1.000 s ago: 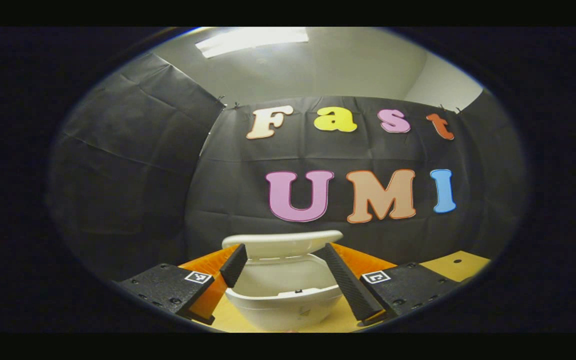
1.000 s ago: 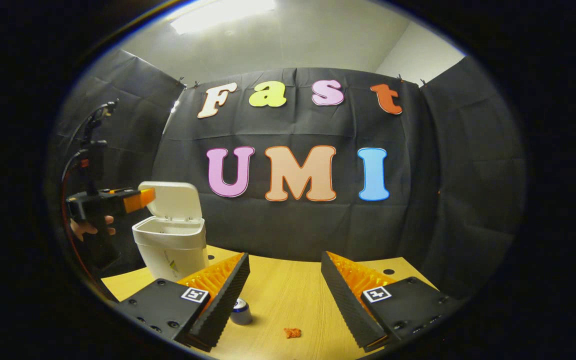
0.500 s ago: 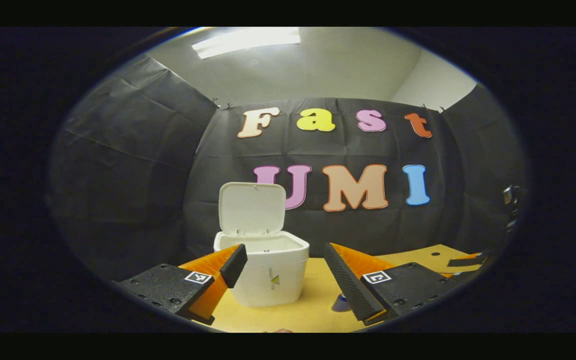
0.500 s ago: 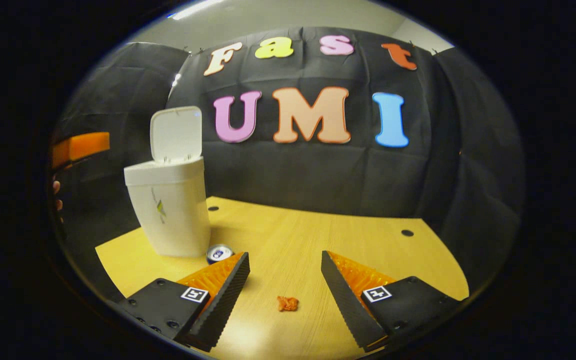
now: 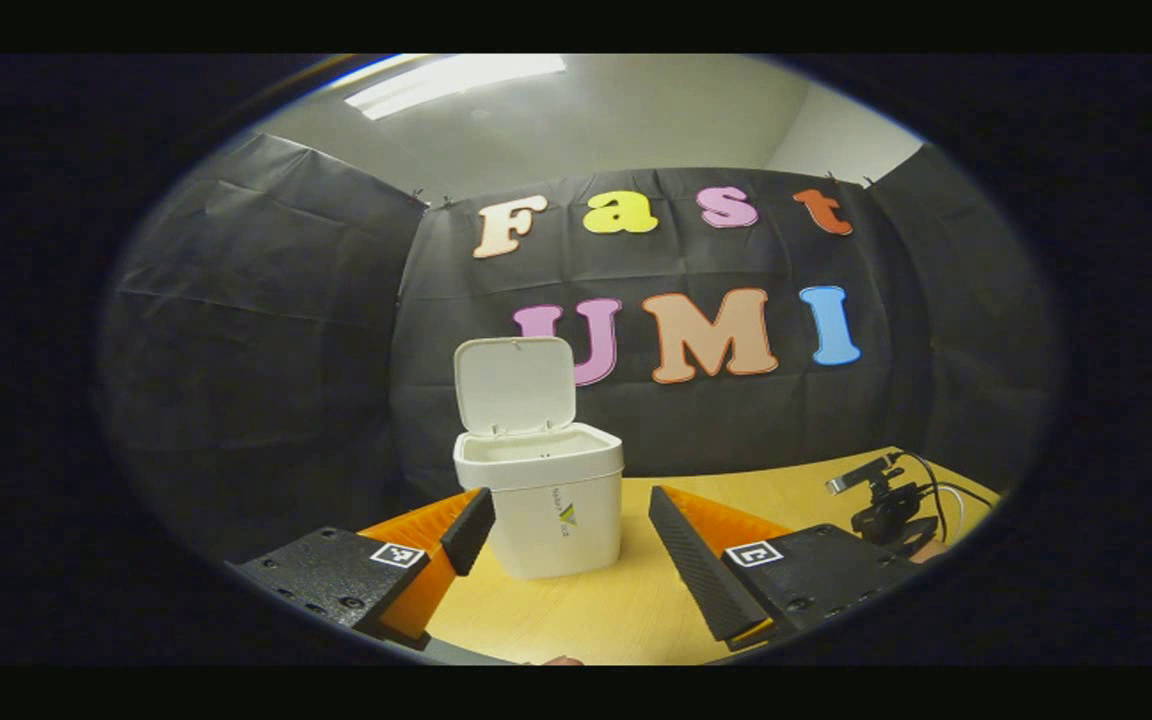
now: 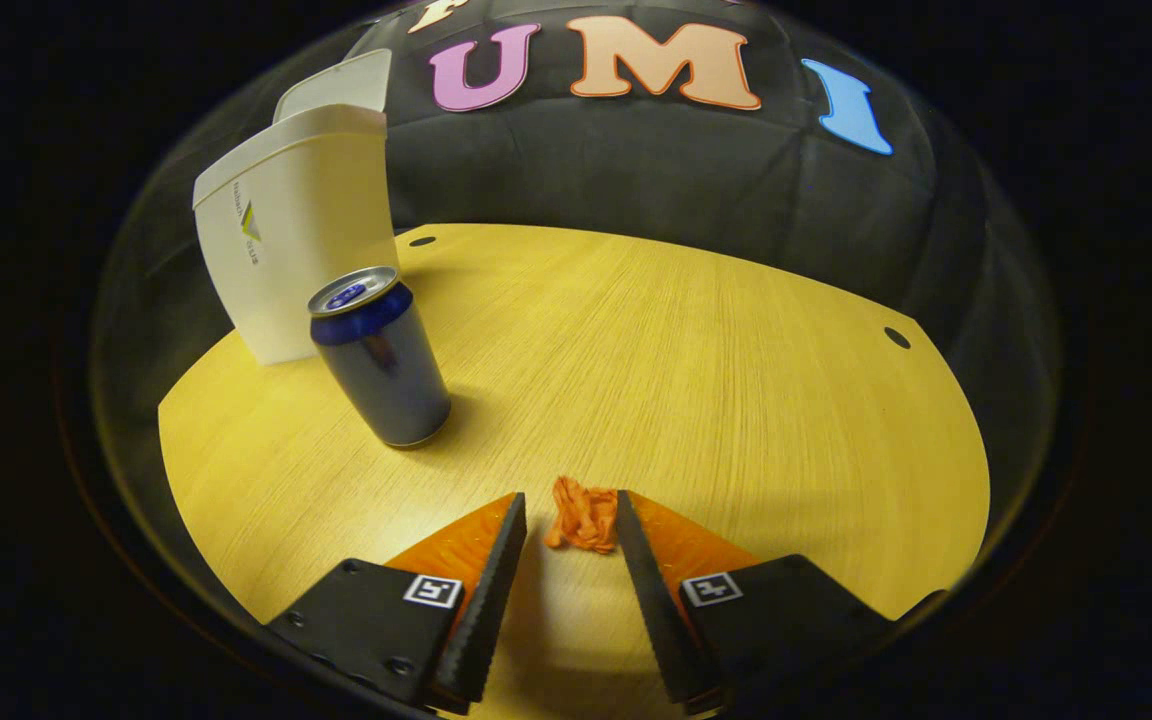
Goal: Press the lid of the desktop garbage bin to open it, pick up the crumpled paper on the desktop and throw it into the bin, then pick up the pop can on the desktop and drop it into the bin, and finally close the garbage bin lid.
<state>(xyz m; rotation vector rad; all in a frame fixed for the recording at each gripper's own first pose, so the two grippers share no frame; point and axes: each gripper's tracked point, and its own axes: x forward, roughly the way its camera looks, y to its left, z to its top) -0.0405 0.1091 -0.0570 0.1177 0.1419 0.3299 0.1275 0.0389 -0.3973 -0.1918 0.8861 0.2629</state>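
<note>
Right gripper [image 6: 570,520] is low over the worktop [image 6: 696,340], fingers [image 6: 496,580] partly drawn in around the crumpled paper [image 6: 581,515]; the wad lies between the tips at the far end, nearly touching the right-hand one, small gap on the other side, so can't tell if either finger actually presses it. Paper is on the worktop surface. Pop can [image 6: 381,365] stands upright, beyond and to the left of the paper in the right gripper view, well apart from it, just in front of the garbage bin [image 6: 286,240]. Bin lid [image 6: 331,85] is flipped up. Left gripper [image 5: 566,525] is held back from the bin, fingers [image 5: 696,560] spread wide, nothing between them; in the left gripper view the garbage bin [image 5: 551,510] sits framed between the tips but farther off, lid [image 5: 516,385] upright on its rear hinge, opening exposed. Far right in that view, part of the other gripper rig with its cables [image 5: 886,505], low by the worktop [image 5: 636,610].
</note>
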